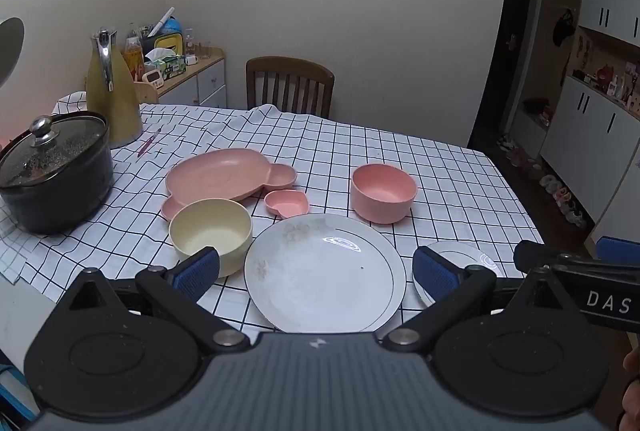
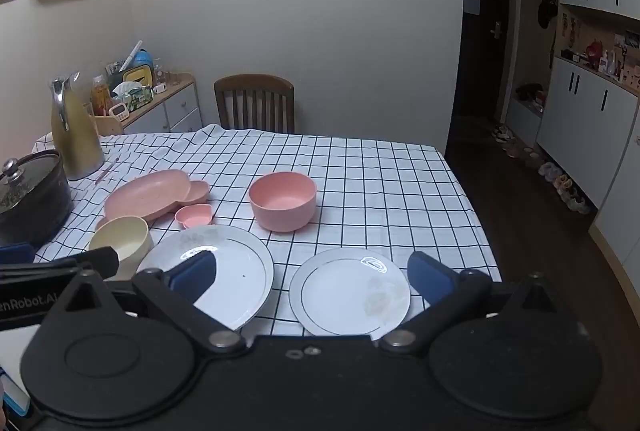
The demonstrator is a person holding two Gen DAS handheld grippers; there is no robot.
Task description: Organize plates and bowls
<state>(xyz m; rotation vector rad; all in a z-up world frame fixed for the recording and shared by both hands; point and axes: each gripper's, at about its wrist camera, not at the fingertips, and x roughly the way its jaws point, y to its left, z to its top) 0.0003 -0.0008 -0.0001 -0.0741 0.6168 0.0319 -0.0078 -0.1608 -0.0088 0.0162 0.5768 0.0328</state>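
Observation:
A large white plate (image 1: 320,271) (image 2: 236,267) lies at the table's near edge, with a small white plate (image 2: 352,291) (image 1: 460,259) to its right. A cream bowl (image 1: 210,227) (image 2: 120,237) stands left of the large plate. Behind are a pink bear-shaped plate (image 1: 224,175) (image 2: 154,193), a small pink heart dish (image 1: 286,203) (image 2: 194,215) and a pink bowl (image 1: 384,191) (image 2: 284,199). My left gripper (image 1: 316,271) is open and empty above the large plate. My right gripper (image 2: 312,277) is open and empty above the small plate.
A black lidded pot (image 1: 52,171) and a gold jug (image 1: 110,91) stand at the table's left. A pink pen (image 1: 149,143) lies by the jug. A wooden chair (image 1: 290,85) is behind the checked tablecloth (image 1: 400,151). White cabinets (image 2: 592,119) line the right wall.

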